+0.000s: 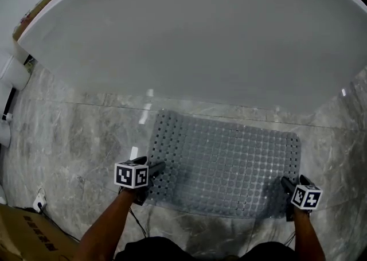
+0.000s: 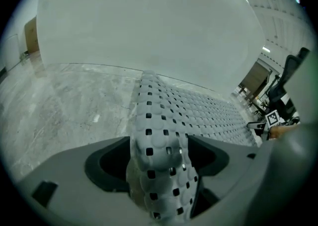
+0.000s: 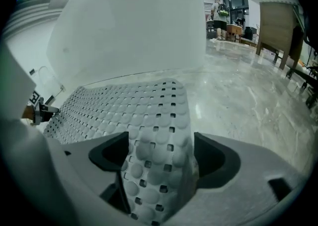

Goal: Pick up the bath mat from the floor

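L claw point(image 2: 158, 158), R claw point(image 3: 160, 159) apart astride bath mat point(image 1: 229, 162), marble floor point(image 1: 74, 139), white tub point(image 1: 195, 30)

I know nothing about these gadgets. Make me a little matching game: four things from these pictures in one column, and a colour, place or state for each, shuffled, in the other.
Things:
1. bath mat
2. bathtub
3. left gripper
4. cardboard box

Descriptions:
A. brown, in the bottom left corner of the head view
B. white and curved, beyond the mat
C. grey, dotted with square holes
D. jaws apart, with the mat's near left corner between them

Pairs: 1-C, 2-B, 3-D, 4-A
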The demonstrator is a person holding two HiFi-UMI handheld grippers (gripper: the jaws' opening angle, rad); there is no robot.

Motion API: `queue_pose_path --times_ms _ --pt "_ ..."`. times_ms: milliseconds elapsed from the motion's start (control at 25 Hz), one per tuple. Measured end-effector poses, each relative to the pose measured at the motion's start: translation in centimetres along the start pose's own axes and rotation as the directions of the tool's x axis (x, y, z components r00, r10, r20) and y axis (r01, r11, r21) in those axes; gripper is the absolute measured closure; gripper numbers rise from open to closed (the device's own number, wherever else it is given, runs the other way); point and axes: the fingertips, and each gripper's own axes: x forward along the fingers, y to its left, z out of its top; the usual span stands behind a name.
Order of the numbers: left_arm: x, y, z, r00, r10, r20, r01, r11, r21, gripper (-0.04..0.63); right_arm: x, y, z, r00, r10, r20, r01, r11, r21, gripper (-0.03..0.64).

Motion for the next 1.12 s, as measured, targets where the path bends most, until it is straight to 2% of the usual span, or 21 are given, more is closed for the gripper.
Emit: queue_pose_path --times_ms 160,360,400,520,600,720,800,880,1120 --pt "1.0 -0.1 -1.3 0.998 0.001 -0.058 -0.001 1.0 0.008 0.264 0.8 -0.3 -0.9 0.999 -0.017 -0.045 0.016 1.0 -0.015 0.192" --pt "1.5 0.0 -1.6 0.998 0.03 -0.061 -0.029 0.999 0.025 0.264 0.9 -0.4 -0.9 0.998 -0.047 -0.044 0.046 0.999 -0.019 0.198" --pt "1.5 0.1 -1.6 0.998 0.034 -0.059 -0.033 0.999 0.027 0.264 0.8 -0.3 -0.8 0.998 -0.055 -0.039 0.054 0.998 -0.024 0.23" --pt "1.4 0.2 -1.5 0.998 0.041 -0.046 -0.04 0.999 0.031 0.267 0.7 -0.2 -0.6 0.997 -0.076 -0.015 0.075 0.997 -0.026 0.256" --pt "1.4 0.3 -1.5 0.998 0.049 -0.036 -0.048 0.998 0.033 0.314 0.6 0.1 -0.5 0.997 -0.077 -0.006 0.077 0.997 -0.029 0.28" --pt "1.4 0.0 -1.5 0.998 0.048 -0.03 -0.047 0.998 0.04 0.337 0.5 0.8 -0.2 0.998 -0.068 -0.006 0.068 0.997 -0.044 0.341" --pt "1.5 -0.5 -1.5 0.999 0.034 -0.028 -0.033 0.999 0.042 0.371 0.5 1.5 -0.2 0.999 -0.049 -0.013 0.048 0.997 -0.06 0.377" --pt "1.5 -1.0 -1.4 1.0 0.023 -0.021 -0.021 0.998 0.052 0.416 0.5 2.4 0.0 0.999 -0.035 -0.017 0.033 0.995 -0.094 0.44" --pt "0.8 -2.8 -0.9 1.0 -0.023 0.002 0.023 0.994 0.107 0.492 -0.6 4.1 0.9 1.0 -0.005 0.017 0.008 0.991 -0.135 0.529"
